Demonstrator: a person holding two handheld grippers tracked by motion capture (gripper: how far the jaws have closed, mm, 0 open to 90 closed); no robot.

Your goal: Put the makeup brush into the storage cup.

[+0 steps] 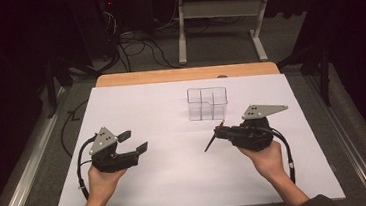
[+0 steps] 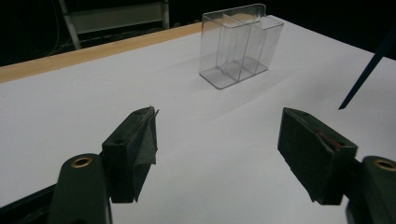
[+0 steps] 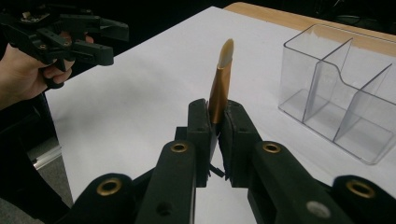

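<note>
Gold-tipped brush point(image 3: 220, 88) clamped upright in right tool point(image 3: 215, 122), jaws closed; left tool point(image 2: 224, 149) wide open, empty.

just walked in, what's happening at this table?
A person holds tongs in each hand over a white table. The right tongs are shut on a slim brush with a gold ferrule, its dark handle hanging below. A clear divided organizer stands just beyond, nothing visible in it. The left tongs are open and hold nothing.
</note>
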